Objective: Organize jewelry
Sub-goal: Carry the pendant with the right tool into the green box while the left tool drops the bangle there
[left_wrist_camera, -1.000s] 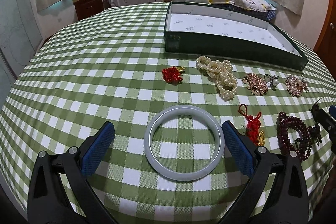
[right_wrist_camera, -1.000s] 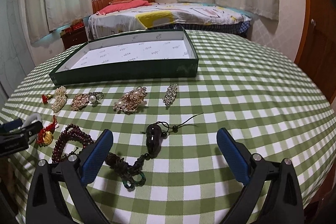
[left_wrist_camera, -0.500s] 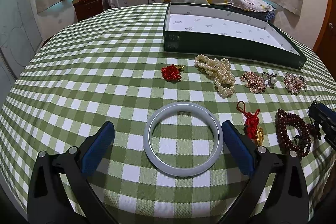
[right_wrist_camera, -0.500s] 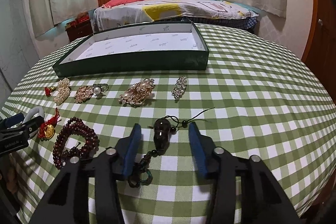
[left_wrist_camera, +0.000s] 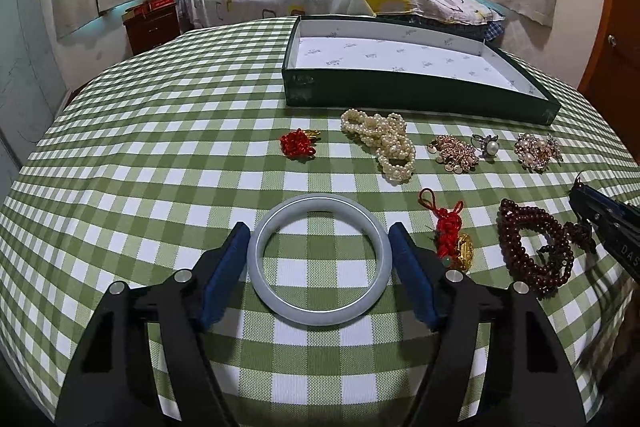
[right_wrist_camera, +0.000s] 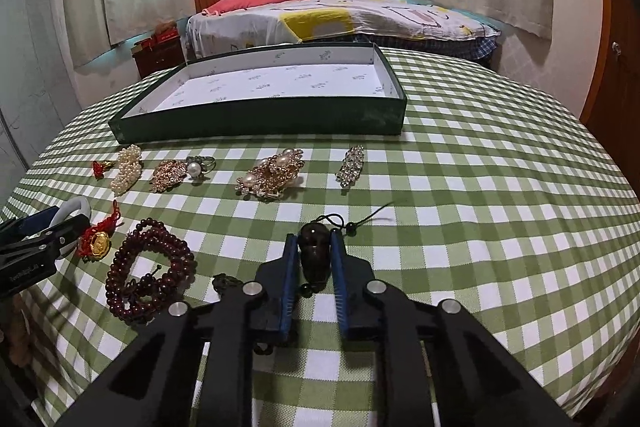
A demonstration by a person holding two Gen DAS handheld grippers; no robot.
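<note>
Ahead of both my grippers, a long green tray [right_wrist_camera: 256, 123] sat on the checked tablecloth [right_wrist_camera: 480, 187]. My left gripper [left_wrist_camera: 319, 239] had its jaws pressed against both outer sides of a pale jade bangle [left_wrist_camera: 319, 259] lying flat between them. My right gripper [right_wrist_camera: 315, 247] pinched a dark carved pendant [right_wrist_camera: 315, 251] between nearly closed jaws, a dark red bead strand [right_wrist_camera: 148, 267] just to their left

Smooth glossy pale jade-like bangle [left_wrist_camera: 319, 259], woven matt green-white checked cloth tablecloth [left_wrist_camera: 160, 155], glossy dark-red bead strand [right_wrist_camera: 148, 267].
</note>
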